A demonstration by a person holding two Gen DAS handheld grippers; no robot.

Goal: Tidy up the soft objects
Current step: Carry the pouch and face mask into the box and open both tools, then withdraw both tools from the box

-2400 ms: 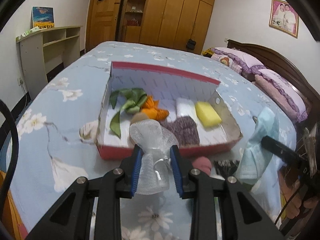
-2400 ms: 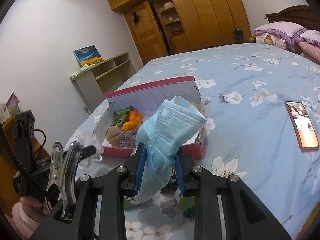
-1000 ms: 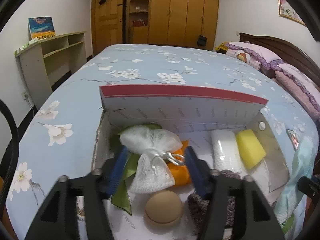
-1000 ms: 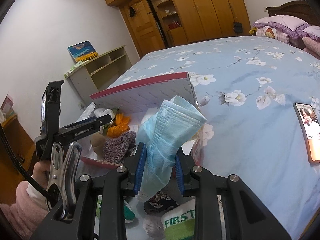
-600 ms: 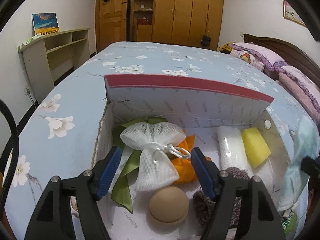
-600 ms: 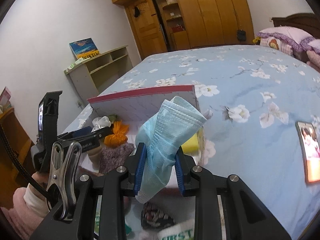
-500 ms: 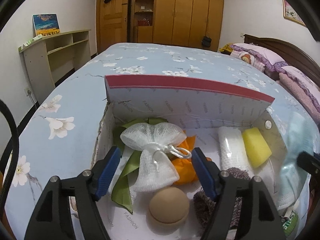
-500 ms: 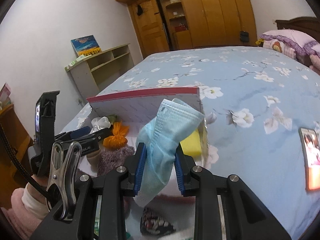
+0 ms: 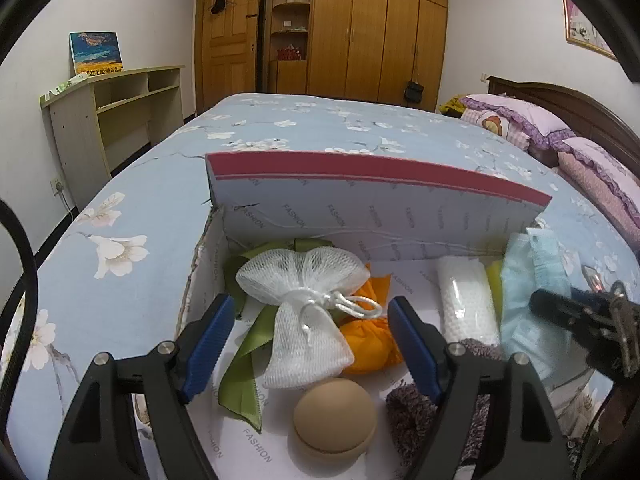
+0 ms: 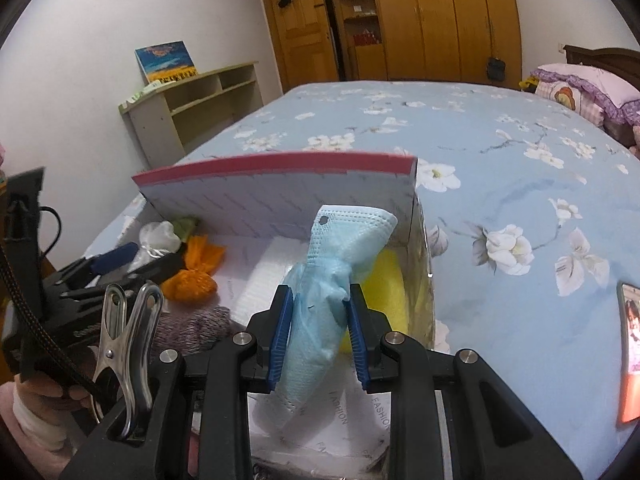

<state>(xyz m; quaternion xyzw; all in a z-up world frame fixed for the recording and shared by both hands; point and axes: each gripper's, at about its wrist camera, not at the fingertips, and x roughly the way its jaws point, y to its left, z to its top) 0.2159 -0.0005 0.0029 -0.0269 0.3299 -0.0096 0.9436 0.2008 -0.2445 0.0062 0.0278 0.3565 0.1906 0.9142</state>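
The blue face mask (image 10: 320,280) hangs clamped in the right hand-held gripper (image 10: 318,328) over the box's (image 10: 276,196) right end, above the yellow sponge (image 10: 386,284). Released here, it could drape over the right wall and slip onto the bed (image 10: 500,208). The left hand-held gripper (image 9: 308,344) is opening, its pads clear of the white mesh pouch (image 9: 304,296) lying in the box's left end, whose cord (image 9: 352,304) might snag on withdrawal.

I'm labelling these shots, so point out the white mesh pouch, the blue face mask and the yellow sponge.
white mesh pouch (image 9: 304,276), left wrist view, upper bulb.
blue face mask (image 10: 320,304), right wrist view, bunched middle.
yellow sponge (image 10: 390,288), right wrist view, top face.
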